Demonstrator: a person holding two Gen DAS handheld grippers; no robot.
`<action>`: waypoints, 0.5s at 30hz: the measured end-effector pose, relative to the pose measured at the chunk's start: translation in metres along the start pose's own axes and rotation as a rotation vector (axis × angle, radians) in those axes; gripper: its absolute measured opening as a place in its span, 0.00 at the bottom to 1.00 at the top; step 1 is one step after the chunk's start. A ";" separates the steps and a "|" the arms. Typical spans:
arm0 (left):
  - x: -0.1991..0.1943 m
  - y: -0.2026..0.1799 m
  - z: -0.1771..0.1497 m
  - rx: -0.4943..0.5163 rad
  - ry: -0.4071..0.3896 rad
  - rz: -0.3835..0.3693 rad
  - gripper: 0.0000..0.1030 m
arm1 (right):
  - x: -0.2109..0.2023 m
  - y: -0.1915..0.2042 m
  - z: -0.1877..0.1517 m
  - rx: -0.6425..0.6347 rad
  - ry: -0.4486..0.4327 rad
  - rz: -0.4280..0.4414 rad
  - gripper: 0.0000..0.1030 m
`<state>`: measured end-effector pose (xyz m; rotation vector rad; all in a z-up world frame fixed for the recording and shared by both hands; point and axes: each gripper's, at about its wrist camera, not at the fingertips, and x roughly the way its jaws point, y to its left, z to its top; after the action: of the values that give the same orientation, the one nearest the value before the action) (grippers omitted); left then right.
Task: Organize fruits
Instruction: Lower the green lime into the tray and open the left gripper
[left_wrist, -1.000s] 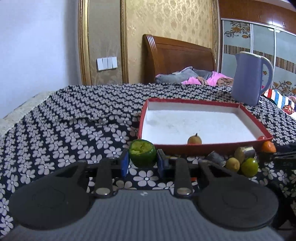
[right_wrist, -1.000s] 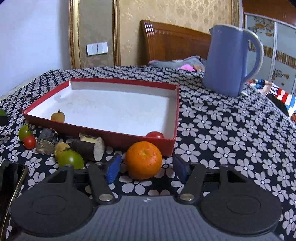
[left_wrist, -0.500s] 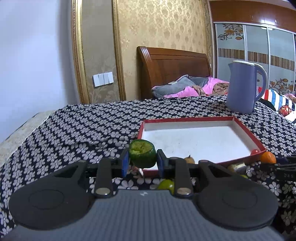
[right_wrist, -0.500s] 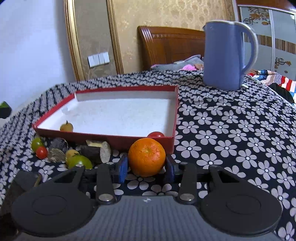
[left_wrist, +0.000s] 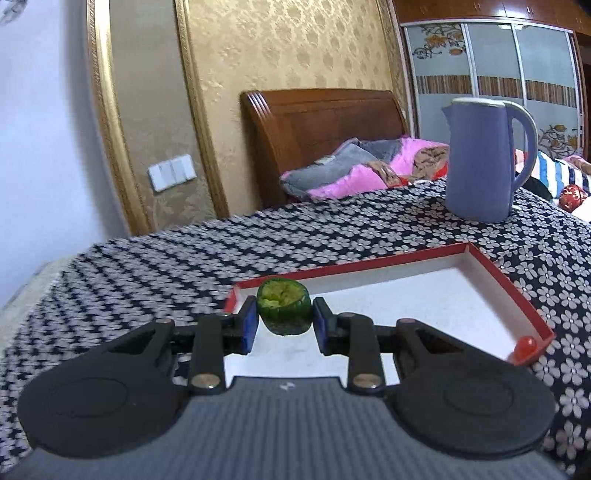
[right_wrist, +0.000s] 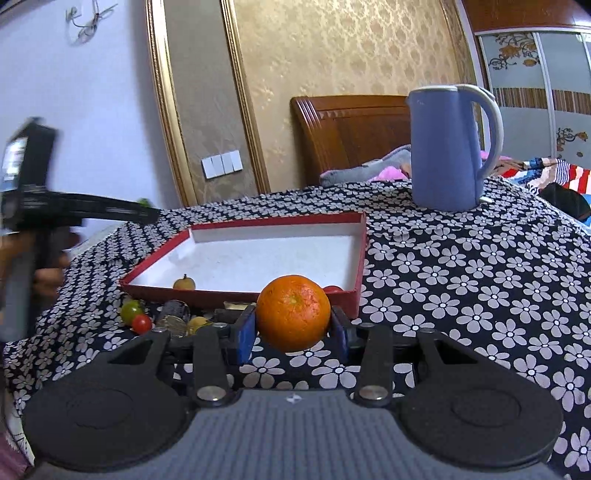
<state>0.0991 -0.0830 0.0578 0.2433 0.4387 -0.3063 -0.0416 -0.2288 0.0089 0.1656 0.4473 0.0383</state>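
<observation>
Left gripper (left_wrist: 283, 325) grasping a cut-topped green fruit (left_wrist: 283, 312), pinched between the two blue pads. Fruit sits squarely midway between the fingertips, raised above the near-left corner of the shallow red-walled, white-floored box (left_wrist: 495, 273). One small red cherry tomato (left_wrist: 525, 346) lies inside the box at its near-right corner.

Right gripper (right_wrist: 293, 332) clenched on a round orange citrus fruit (right_wrist: 293, 318); pads press both flanks, fruit centred between them, off the flowered black-and-white cloth (right_wrist: 461, 295), just in front of the box's near wall (right_wrist: 236, 295).

Inside the box, right wrist view: a small yellow-brown fruit with stem (right_wrist: 184, 283) near the front wall, towards the left.

On the cloth outside, left of the orange: a green-red tomato (right_wrist: 130, 311), a small red tomato (right_wrist: 142, 323), a dark stubby cylinder piece (right_wrist: 173, 314), a small yellow fruit (right_wrist: 197, 322), all close together.

Blue plastic kettle (right_wrist: 448, 147) stands upright on the cloth behind the box. Whether the cloth covers a bench or a bed cannot be told.
</observation>
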 end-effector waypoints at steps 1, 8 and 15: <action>0.009 -0.003 0.001 -0.007 0.017 -0.010 0.27 | -0.002 0.001 0.000 -0.001 -0.003 0.005 0.40; 0.059 -0.016 0.000 -0.001 0.085 0.016 0.27 | -0.009 0.004 0.001 -0.002 -0.021 0.027 0.40; 0.083 -0.021 -0.005 0.022 0.117 0.065 0.29 | -0.010 0.006 0.003 -0.015 -0.021 0.026 0.40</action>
<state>0.1619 -0.1205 0.0129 0.2969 0.5418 -0.2341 -0.0491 -0.2238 0.0166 0.1570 0.4243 0.0651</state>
